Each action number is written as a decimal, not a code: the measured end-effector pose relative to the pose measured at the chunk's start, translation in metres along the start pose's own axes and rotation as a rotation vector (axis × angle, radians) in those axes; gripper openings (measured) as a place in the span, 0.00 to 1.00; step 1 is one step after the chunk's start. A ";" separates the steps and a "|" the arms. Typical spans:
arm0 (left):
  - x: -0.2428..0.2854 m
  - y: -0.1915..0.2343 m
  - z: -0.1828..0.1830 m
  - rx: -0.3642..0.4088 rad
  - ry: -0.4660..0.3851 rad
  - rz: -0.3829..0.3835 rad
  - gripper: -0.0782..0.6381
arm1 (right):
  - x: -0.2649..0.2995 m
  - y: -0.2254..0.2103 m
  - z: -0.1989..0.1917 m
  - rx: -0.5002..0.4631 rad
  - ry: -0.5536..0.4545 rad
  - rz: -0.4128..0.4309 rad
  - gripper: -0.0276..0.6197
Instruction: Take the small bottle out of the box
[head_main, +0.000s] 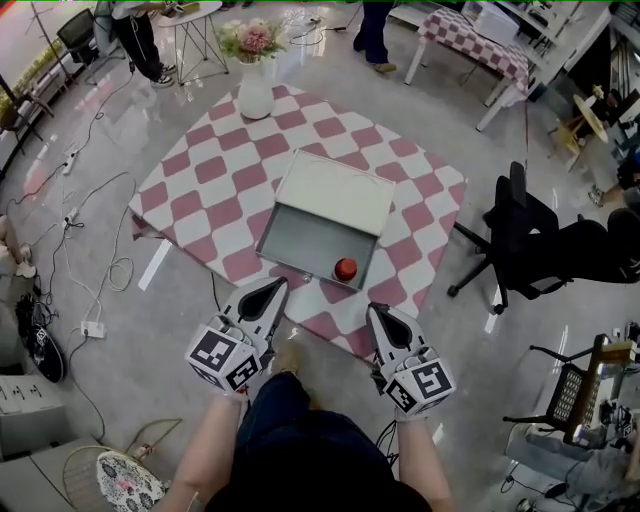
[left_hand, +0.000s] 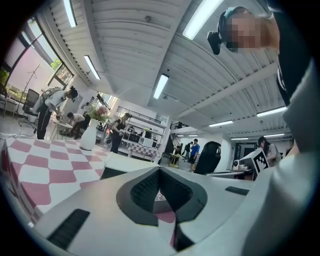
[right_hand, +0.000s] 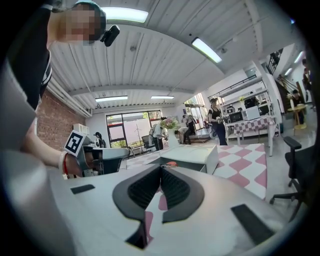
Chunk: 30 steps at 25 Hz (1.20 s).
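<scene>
While its cap shows, the small bottle (head_main: 345, 268) is otherwise hidden.

The surface (head_main: 205, 175) wears a pink-and-white check. The box (head_main: 300, 238) is grey inside with a cream lid (head_main: 335, 187); the bottle (head_main: 345, 268) shows red. The vase (head_main: 255, 97) is white, its flowers (head_main: 253, 38) pink.

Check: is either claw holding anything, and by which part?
Nothing held. Left claw and right claw are both shut and empty; the small bottle sits in the box.

Shut, empty claw (right_hand: 160, 170) before box (right_hand: 192, 156)
</scene>
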<state>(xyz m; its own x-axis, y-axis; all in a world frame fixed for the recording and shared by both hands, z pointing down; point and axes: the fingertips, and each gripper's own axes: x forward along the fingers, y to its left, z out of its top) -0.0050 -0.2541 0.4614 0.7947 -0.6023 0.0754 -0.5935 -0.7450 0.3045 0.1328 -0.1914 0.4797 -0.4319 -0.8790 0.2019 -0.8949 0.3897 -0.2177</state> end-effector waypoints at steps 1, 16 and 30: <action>0.005 0.001 0.001 -0.006 0.002 -0.012 0.13 | 0.003 -0.002 0.000 -0.004 0.003 -0.006 0.05; 0.055 0.021 -0.012 0.026 0.086 -0.108 0.13 | 0.052 -0.018 -0.011 -0.083 0.076 -0.055 0.18; 0.073 0.036 -0.021 0.031 0.118 -0.122 0.13 | 0.090 -0.032 -0.020 -0.134 0.149 -0.077 0.32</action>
<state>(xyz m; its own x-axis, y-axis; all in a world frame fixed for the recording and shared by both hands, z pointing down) 0.0345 -0.3194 0.4975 0.8696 -0.4701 0.1509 -0.4936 -0.8204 0.2886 0.1204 -0.2770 0.5242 -0.3643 -0.8612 0.3544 -0.9287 0.3642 -0.0695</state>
